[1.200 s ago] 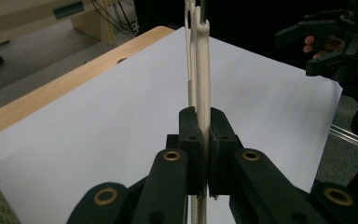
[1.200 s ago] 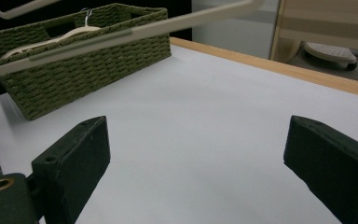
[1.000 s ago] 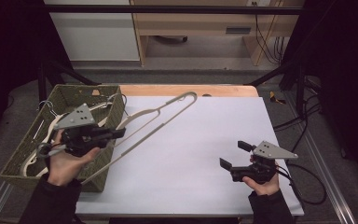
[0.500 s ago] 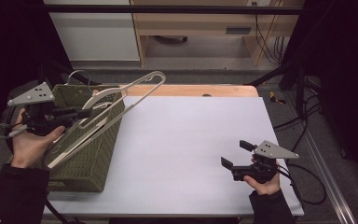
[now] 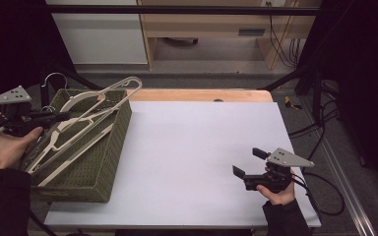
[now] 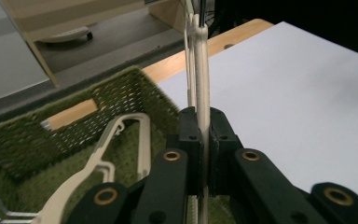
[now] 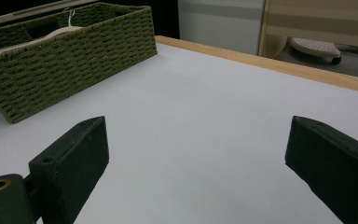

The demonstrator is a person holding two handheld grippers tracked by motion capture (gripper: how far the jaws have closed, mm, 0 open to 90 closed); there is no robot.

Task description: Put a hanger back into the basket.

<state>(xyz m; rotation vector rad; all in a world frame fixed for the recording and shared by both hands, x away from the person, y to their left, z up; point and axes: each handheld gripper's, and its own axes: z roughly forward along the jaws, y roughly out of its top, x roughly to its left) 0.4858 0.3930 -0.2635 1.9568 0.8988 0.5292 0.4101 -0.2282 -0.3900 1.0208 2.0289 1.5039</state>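
Observation:
My left gripper (image 5: pixel 59 117) is at the left edge of the table, over a green woven basket (image 5: pixel 86 169). It is shut on the thin bar of a cream hanger (image 5: pixel 123 84), which slants up and to the right above the basket. In the left gripper view the jaws pinch that bar (image 6: pixel 204 93), and a second cream hanger (image 6: pixel 121 140) lies in the basket (image 6: pixel 135 88) below. My right gripper (image 5: pixel 248 164) rests at the front right of the white table top (image 5: pixel 197 137), open, with nothing between its jaws (image 7: pixel 196 158).
A wooden strip (image 5: pixel 202 95) runs along the table's far edge. Beyond it are the floor and a light wooden cabinet (image 5: pixel 202 29). Cables (image 5: pixel 320 191) trail off the right side. In the right gripper view the basket (image 7: pixel 65 51) stands far off to the left.
My left hand has carried the hanger leftward; its far end was out over the white table and is now above the basket. The basket's right wall shows more. The right gripper has stayed put.

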